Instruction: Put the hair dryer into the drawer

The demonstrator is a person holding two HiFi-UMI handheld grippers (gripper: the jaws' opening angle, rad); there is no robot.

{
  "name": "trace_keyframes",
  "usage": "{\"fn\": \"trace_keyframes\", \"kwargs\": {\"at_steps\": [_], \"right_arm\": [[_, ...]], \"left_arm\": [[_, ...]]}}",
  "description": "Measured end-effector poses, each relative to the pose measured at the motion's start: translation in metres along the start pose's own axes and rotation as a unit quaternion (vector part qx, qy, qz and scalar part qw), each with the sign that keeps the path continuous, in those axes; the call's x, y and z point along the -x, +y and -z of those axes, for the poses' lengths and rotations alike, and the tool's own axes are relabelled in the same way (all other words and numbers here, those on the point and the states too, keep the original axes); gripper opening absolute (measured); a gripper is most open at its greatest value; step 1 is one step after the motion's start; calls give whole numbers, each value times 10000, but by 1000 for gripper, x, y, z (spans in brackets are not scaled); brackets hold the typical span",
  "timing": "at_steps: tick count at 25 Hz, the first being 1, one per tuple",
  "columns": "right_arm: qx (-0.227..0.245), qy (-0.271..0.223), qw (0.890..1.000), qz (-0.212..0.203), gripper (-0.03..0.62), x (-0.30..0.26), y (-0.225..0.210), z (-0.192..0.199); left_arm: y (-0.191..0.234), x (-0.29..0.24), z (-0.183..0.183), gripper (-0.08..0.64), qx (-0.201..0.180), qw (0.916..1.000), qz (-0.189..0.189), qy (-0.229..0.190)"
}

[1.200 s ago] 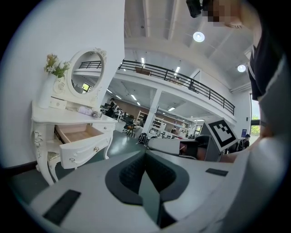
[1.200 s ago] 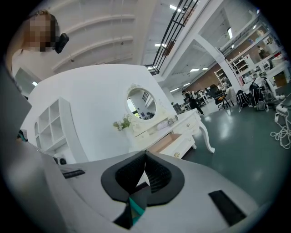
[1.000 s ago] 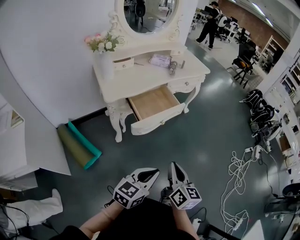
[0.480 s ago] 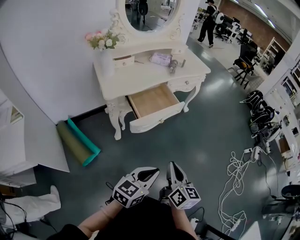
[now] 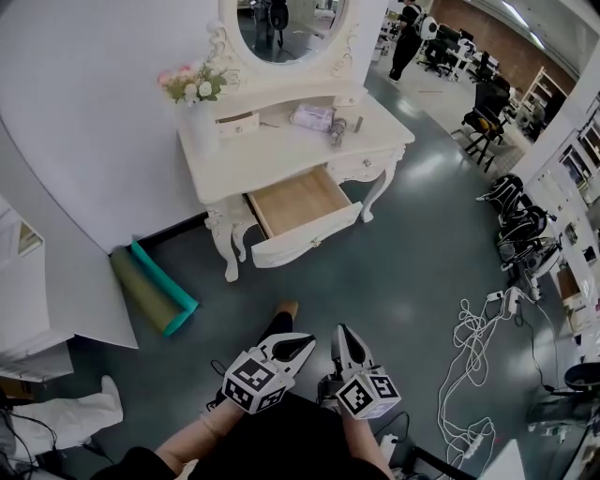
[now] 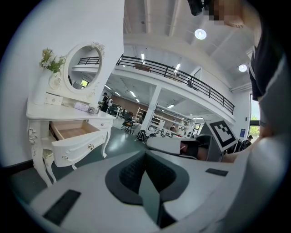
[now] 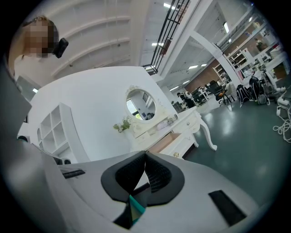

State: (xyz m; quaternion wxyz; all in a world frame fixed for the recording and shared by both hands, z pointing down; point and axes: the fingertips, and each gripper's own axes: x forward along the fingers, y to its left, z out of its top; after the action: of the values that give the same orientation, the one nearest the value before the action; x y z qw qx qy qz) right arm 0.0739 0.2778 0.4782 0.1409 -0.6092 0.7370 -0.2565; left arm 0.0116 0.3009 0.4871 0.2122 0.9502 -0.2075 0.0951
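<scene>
A white dressing table [image 5: 272, 155] stands against the wall at the top of the head view. Its wooden drawer [image 5: 307, 242] is pulled out and empty. A small grey hair dryer [image 5: 336, 129] lies on the tabletop beside a pale pouch [image 5: 309, 115]. My left gripper [image 5: 302, 347] and right gripper [image 5: 341, 337] hang side by side at the bottom, well short of the table, both shut and holding nothing. The open drawer [image 6: 72, 136] shows far off beyond the left gripper [image 6: 145, 154] in its own view. It also shows [image 7: 164, 142] beyond the right gripper [image 7: 145, 158].
A vase of flowers [image 5: 192, 89] and an oval mirror [image 5: 281, 23] stand on the table. A rolled green mat [image 5: 155, 292] lies on the floor at the left. White cables [image 5: 478, 347] trail at the right. My shoe [image 5: 281, 314] is ahead. A person [image 5: 405, 37] stands far behind.
The table has drifted slightly left and lower in the head view. A shoe has come into sight ahead of the grippers. Both grippers stay shut.
</scene>
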Motion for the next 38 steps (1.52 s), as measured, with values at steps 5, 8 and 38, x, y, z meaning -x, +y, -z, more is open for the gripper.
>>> {"fn": "trace_keyframes", "kwargs": {"at_steps": [5,8,38], "right_arm": [[-19,-113,9999,92,29,-5,-13,-12],[42,-142,9999,31,29,-13,-16,-18],[308,-141,9993,-146,29,-185,-87,-113]], "left_arm": [[4,-15,-10,3,-50,10000,84,1],[9,-24,-13,3,-16,9999,108,11],[134,-156,-123,3,252,9991,328,-22]]}}
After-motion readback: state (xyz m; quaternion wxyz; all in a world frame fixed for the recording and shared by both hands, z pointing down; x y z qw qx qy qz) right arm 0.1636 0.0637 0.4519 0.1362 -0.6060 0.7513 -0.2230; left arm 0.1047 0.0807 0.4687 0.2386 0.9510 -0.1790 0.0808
